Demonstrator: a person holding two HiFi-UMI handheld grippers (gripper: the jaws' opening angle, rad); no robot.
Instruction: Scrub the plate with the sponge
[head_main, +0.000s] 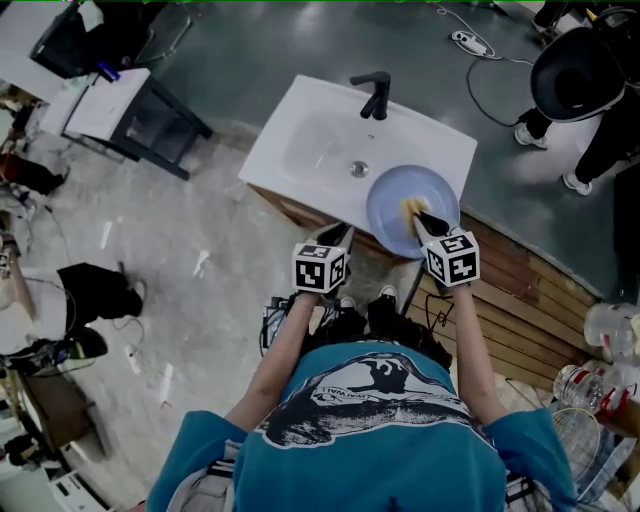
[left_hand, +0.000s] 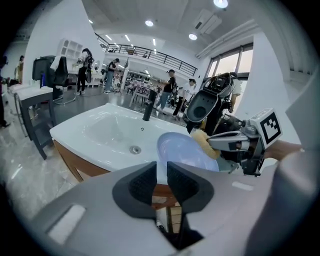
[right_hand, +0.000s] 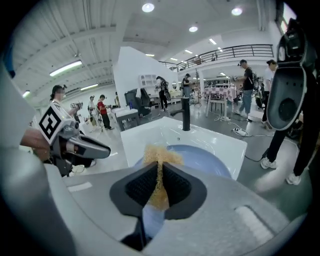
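Observation:
A pale blue plate (head_main: 400, 190) rests on the right part of a white sink (head_main: 320, 140), tilted up toward me. My right gripper (head_main: 421, 216) is shut on a yellow sponge (head_main: 411, 207), and the sponge lies against the plate's near face. In the right gripper view the sponge (right_hand: 160, 155) is squeezed between the jaws with the plate (right_hand: 205, 156) just beyond. My left gripper (head_main: 337, 236) hovers at the sink's front edge, left of the plate and apart from it. Its jaws stand a narrow gap apart with nothing between them (left_hand: 159, 176).
A black faucet (head_main: 375, 92) stands at the sink's back, and a drain (head_main: 359, 169) sits mid-basin. The sink tops a wooden cabinet (head_main: 300, 212). Wooden decking (head_main: 530, 300) and plastic bottles (head_main: 600, 380) lie to the right, a black table (head_main: 140, 115) to the left. People stand in the background.

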